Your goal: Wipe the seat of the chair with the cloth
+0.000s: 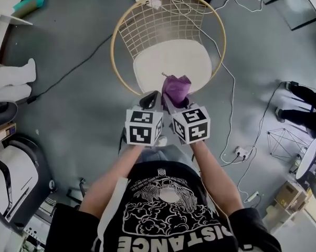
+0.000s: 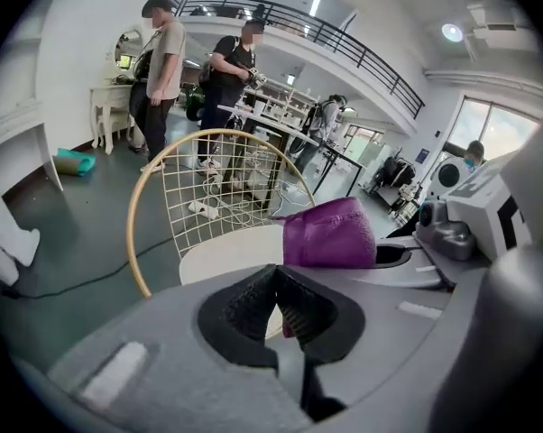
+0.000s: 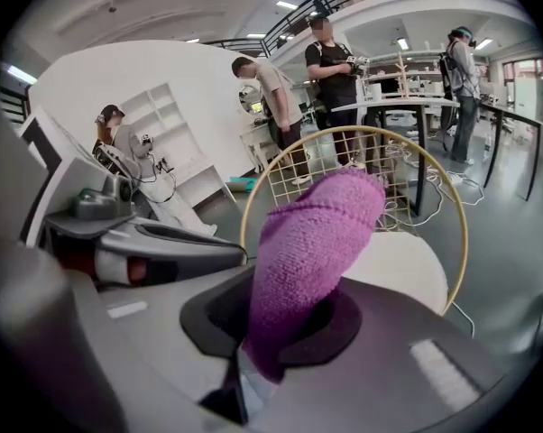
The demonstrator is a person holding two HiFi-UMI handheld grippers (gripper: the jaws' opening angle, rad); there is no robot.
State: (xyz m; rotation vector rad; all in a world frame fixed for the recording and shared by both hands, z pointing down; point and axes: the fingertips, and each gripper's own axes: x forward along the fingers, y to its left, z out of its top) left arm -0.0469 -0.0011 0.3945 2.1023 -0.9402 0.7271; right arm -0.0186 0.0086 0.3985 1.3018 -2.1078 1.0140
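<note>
A round wire chair (image 1: 121, 33) with a gold rim and a white seat cushion (image 1: 171, 67) stands on the grey floor ahead of me. My right gripper (image 1: 171, 100) is shut on a folded purple cloth (image 1: 177, 89), which sticks up out of its jaws above the cushion's near edge. The cloth (image 3: 312, 251) fills the middle of the right gripper view, with the chair (image 3: 438, 188) behind it. My left gripper (image 1: 151, 100) hangs beside the right one, shut and empty. In the left gripper view the cloth (image 2: 330, 233) shows to the right, in front of the seat (image 2: 226, 255).
Cables (image 1: 74, 67) run across the floor around the chair. White power strips lie at the back (image 1: 150, 1) and at the right (image 1: 242, 152). Several people (image 2: 163, 61) stand by desks beyond the chair. A teal object (image 1: 29, 1) lies at the far left.
</note>
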